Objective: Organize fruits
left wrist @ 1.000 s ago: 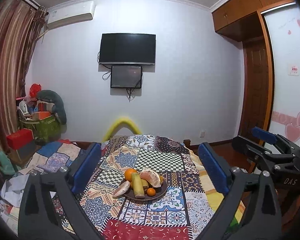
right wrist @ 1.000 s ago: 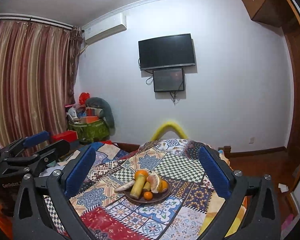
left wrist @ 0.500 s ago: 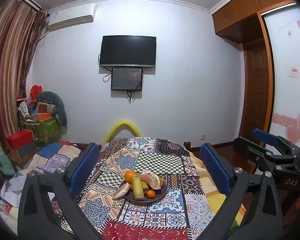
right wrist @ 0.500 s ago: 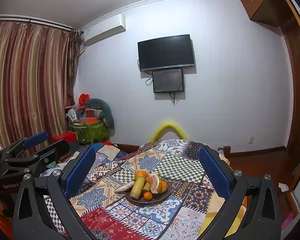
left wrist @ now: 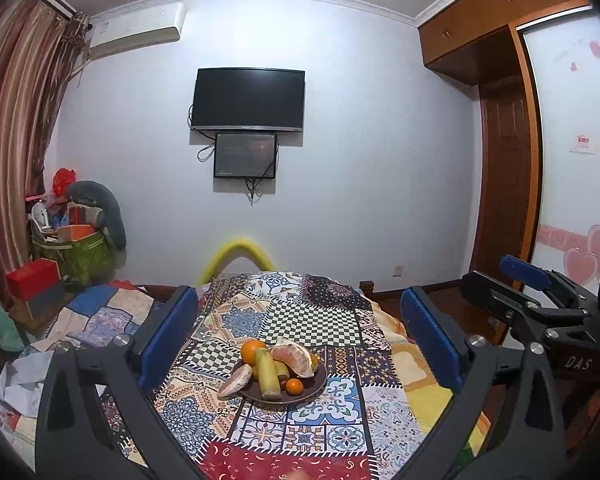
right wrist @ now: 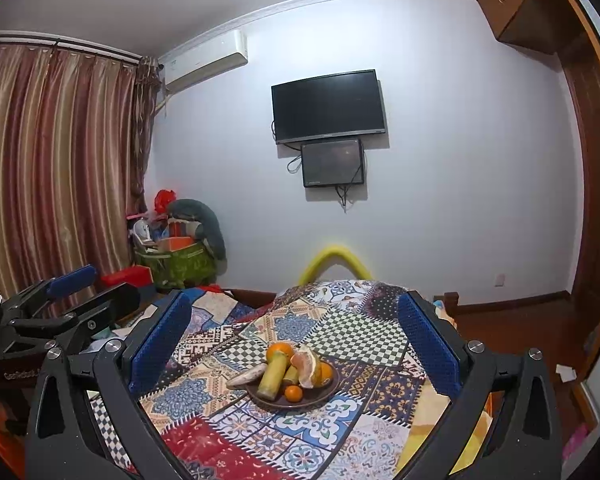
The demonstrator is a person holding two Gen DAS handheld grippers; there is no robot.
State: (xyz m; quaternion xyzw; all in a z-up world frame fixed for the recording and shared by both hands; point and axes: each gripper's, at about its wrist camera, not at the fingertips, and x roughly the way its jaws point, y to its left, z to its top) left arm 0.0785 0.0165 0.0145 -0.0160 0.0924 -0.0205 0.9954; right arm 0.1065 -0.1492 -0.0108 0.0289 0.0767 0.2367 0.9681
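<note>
Both claws, left claw (left wrist: 300,336) and right claw (right wrist: 294,334), gape empty, having dipped slightly towards the plate (left wrist: 320,376); fruit (left wrist: 292,358) untouched.

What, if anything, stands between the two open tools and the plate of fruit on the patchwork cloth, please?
Nothing visible does. Both the left tool and right tool hang open, apart from the plate; only bare patchwork cloth lies between.

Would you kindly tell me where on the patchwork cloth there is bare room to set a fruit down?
Bare cloth lies between the plate and the near edge, and over the checkered patch behind it. The right side, toward the yellow border, is also free. The plate itself is crowded: orange, green stalk, peeled citrus and small tangerine are heaped together.
</note>
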